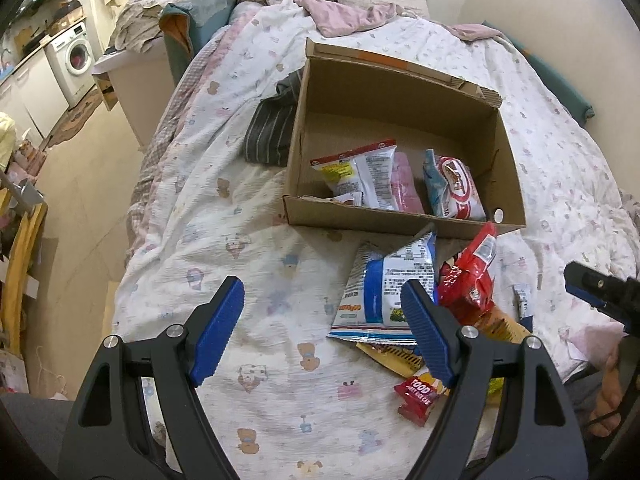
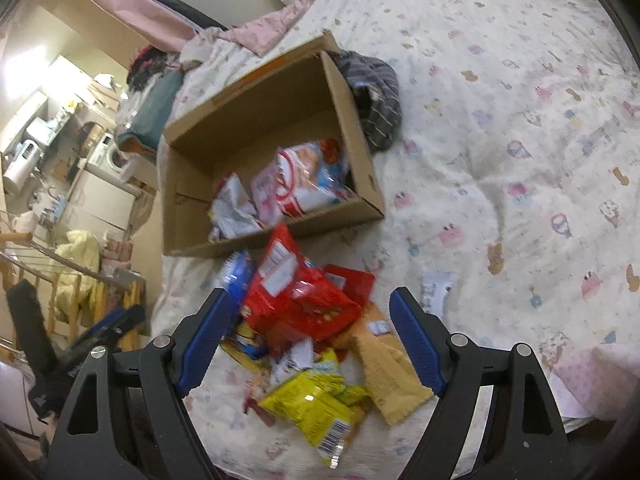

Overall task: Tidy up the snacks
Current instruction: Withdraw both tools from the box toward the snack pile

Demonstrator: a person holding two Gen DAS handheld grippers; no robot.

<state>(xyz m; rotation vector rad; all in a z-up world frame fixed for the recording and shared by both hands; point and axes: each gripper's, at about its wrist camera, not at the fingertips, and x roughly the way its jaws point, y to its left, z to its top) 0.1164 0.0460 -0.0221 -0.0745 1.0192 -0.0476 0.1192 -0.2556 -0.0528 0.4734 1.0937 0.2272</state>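
Bedroom clutter, with a washing machine (image 1: 78, 58) at 10 o'clock in the left wrist view, frames the work area. We work on a bed (image 1: 256, 264) covered by a cartoon-print quilt.

Largest item on the bed is the open cardboard box (image 1: 404, 92), at 12 o'clock from both grippers. A striped grey cloth (image 1: 270, 130) lies against its outer wall.

Inside the box we count at least three packets: a white packet (image 1: 362, 172), a pink packet (image 1: 406, 188) beside it, and a red-and-white packet (image 1: 456, 188).

Outside the box, just short of its near wall, a loose pile remains: a blue-and-white bag (image 1: 390, 288), a red bag (image 2: 304, 296), a tan packet (image 2: 390, 372), a yellow bag (image 2: 316, 400) and a small red bar (image 1: 418, 398). A small white wrapper (image 2: 438, 288) lies apart at 2 o'clock in the right wrist view.

We judge the task partly done; more packets lie outside than inside.

Left hand-held gripper (image 1: 324, 320): jaws wide, holding nothing, with the pile at 2 o'clock. Right hand-held gripper (image 2: 310, 328): jaws wide, holding nothing, directly above the pile.
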